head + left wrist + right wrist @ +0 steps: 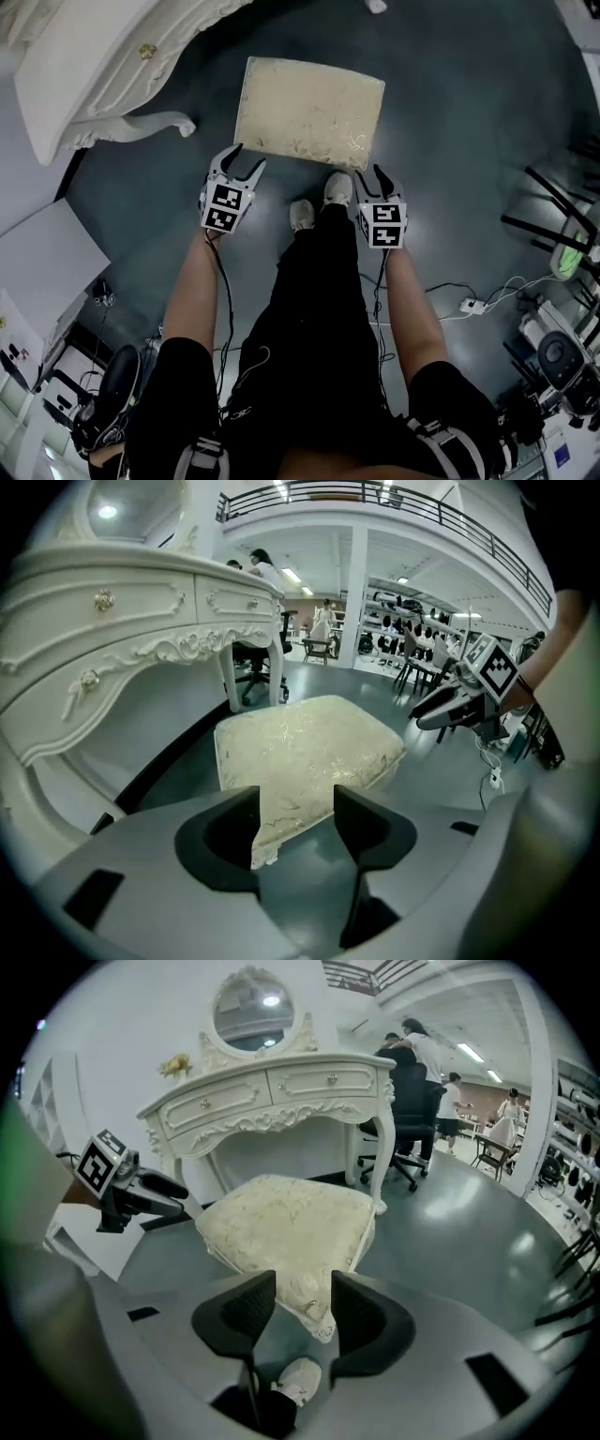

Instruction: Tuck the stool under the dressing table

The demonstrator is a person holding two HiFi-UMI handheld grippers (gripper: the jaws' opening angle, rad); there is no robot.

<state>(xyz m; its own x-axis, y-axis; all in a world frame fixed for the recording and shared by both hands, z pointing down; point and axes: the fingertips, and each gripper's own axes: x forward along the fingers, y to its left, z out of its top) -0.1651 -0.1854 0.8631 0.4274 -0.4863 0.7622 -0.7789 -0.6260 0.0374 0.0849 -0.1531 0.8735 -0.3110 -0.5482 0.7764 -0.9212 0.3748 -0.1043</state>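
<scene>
a person stands on a dark grey floor [450, 122] and looks down at a stool [309, 112] with a cream, gold-patterned cushion. it sits just in front of their white shoes [337, 187]. the stool is out in the open, not yet under the white carved dressing table [84, 56], which fills the upper left of the head view. the table's curled foot ends near the stool's left edge.

the left tongs [248, 159] hover at the stool's near left corner, and the right tongs [373, 183] at its near right corner. both are parted to a middling gap and hold nothing. in the left gripper view, the left tongs [296, 803] frame the near corner of the stool [300, 738], with the dressing table [112, 639] and its drawers to the left. in the right gripper view, the right tongs [303, 1288] frame the other corner of the stool [281, 1218], and the dressing table [272, 1087] and its oval mirror stand behind. no view shows whether either pair touches the cushion.

risks, as a judgement:
- the stool sits off to one side of the table's opening, so a straight push could drive it into the carved leg.
- uneven pressure from the two sides would probably swing it round.
- the soft cushion edge may slip out of a shallow pinch.
- the shoes are close enough to catch a stool leg.
</scene>
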